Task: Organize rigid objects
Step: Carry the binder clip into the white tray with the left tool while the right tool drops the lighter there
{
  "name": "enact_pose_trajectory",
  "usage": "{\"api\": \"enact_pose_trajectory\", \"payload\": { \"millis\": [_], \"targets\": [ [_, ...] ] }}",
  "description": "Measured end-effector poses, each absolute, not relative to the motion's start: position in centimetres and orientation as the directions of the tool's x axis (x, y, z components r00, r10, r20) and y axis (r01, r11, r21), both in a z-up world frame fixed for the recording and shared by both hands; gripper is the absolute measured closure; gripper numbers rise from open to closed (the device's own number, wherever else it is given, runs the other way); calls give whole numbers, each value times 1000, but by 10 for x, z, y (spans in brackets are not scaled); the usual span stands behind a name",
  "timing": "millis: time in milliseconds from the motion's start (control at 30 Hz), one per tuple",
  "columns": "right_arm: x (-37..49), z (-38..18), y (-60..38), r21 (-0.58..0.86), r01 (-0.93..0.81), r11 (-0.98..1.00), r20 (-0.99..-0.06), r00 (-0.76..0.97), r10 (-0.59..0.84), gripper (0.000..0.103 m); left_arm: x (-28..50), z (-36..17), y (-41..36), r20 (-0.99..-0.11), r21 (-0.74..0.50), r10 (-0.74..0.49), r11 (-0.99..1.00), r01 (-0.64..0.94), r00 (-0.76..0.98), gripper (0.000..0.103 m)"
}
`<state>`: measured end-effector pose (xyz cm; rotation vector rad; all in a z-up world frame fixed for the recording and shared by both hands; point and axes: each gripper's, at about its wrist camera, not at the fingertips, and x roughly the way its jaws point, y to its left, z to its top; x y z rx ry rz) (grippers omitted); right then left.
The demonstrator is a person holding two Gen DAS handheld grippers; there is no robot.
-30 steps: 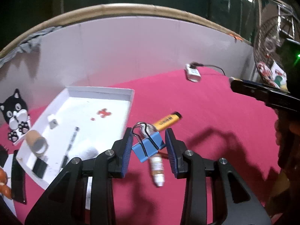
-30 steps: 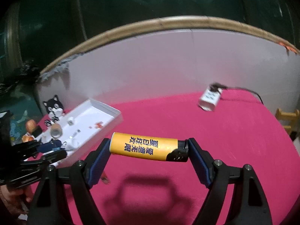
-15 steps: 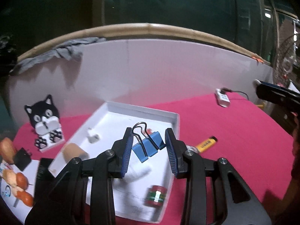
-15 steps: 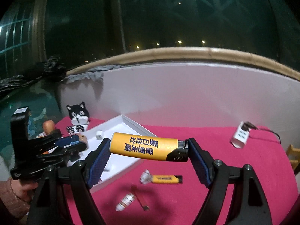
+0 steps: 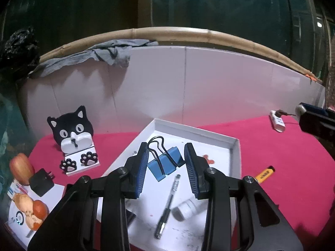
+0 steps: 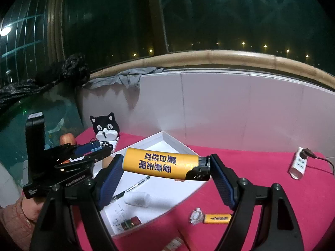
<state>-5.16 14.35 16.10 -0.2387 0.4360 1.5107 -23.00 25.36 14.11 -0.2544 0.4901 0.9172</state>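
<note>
My left gripper [image 5: 165, 167] is shut on a blue binder clip [image 5: 165, 164] and holds it above the white tray [image 5: 235, 146]. My right gripper [image 6: 165, 173] is shut on a big yellow lighter [image 6: 161, 164] with blue characters, held crosswise above the tray's right part [image 6: 178, 144]. In the tray lie a pen [image 5: 169, 200], a white cylinder [image 5: 186, 209] and a small red-capped bottle [image 6: 130, 222]. A small yellow lighter [image 5: 264, 174] lies on the red cloth right of the tray, also in the right wrist view [image 6: 217, 218]. The left gripper shows in the right wrist view [image 6: 88, 152].
A black cat figure [image 5: 72, 133] stands left of the tray. Fruit [image 5: 21, 168] and a black charger [image 5: 40, 182] lie at far left. A white power strip [image 5: 277, 123] lies at back right. A crumpled wrapper [image 6: 195, 216] lies by the small lighter. A white wall backs the table.
Both grippers have risen and swung left, still holding the clip and the lighter. The left gripper now hangs over the tray's middle; the tray and cat figure have come closer.
</note>
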Motion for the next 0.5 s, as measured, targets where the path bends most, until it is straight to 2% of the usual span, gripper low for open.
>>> {"api": "enact_pose_trajectory", "payload": {
  "millis": [300,500],
  "targets": [
    [-60,142,191,121,-989,79,-475,12,880,21,-225,123,310,-573,-46,674,541,-840,466,69],
    [-59,106,229,153,-982,108,-556,5,831,21,-219,96,324,-622,-78,638,526,-847,453,68]
  ]
}}
